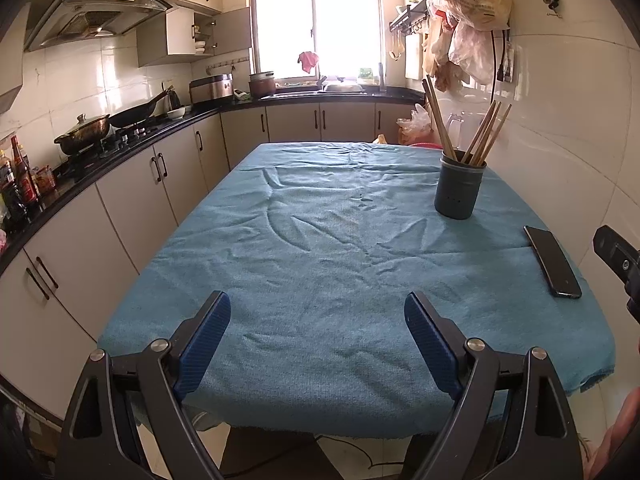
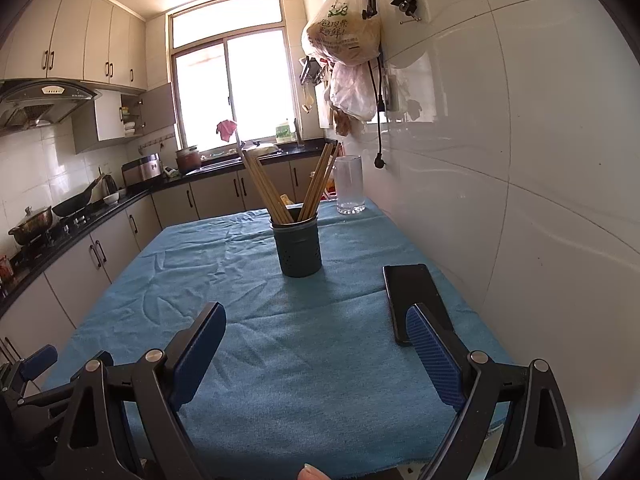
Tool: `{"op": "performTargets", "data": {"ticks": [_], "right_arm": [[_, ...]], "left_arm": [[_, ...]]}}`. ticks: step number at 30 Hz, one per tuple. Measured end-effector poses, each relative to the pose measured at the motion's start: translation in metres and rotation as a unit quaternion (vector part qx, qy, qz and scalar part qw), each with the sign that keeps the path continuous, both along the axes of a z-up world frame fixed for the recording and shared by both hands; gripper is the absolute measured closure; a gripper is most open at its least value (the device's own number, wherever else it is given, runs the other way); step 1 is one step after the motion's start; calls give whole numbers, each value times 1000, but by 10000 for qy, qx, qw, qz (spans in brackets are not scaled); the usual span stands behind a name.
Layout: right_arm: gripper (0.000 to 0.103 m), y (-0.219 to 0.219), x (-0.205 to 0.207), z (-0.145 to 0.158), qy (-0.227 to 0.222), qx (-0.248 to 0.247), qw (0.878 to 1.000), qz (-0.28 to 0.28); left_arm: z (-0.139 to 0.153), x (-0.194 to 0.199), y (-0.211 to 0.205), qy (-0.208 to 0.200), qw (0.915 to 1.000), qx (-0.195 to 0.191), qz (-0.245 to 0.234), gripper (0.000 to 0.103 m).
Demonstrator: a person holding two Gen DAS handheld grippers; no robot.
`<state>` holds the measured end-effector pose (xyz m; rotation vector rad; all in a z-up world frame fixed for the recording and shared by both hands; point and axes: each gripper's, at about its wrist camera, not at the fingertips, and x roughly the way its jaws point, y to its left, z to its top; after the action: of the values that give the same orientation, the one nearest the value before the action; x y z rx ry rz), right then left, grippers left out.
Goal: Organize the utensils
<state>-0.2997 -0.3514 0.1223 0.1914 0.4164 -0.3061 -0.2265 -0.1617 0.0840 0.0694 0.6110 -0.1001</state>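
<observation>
I hold a gripper in each hand. My left gripper (image 1: 317, 334) is wide and holds nothing. My right gripper (image 2: 316, 344) is wide too, and it is empty.

The cup (image 2: 297, 246) stands on the blue cloth (image 2: 248, 320) that covers the surface. All the chopsticks (image 2: 264, 186) I can see are in the cup. They stick up and lean out in two bunches, one to each side. I see no chopsticks lying on the cloth.

A phone (image 2: 416, 300) lies flat on the cloth, on the wall side of the cup and nearer to me. A glass jug (image 2: 349, 184) stands behind the cup, close to the wall.

I think the job is close to done, or I am about to start a new part. If I tidy the sticks, I want to go slow. The cup is tall and narrow, so a push near its top could tip it. I would come from above and close on one bunch of sticks, not on the cup rim. My right gripper is nearer the cup, so I would use it. I would keep my left gripper ready beside the cup to steady it. I must not bump the phone or the jug.
</observation>
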Motion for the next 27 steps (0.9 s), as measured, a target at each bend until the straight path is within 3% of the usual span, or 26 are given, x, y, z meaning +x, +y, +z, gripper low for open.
{"op": "performTargets", "data": {"ticks": [27], "right_arm": [[8,1,4,-4,151,0,9999,37]], "left_arm": [[-3,1,1,52,10000,25,17,15]]}}
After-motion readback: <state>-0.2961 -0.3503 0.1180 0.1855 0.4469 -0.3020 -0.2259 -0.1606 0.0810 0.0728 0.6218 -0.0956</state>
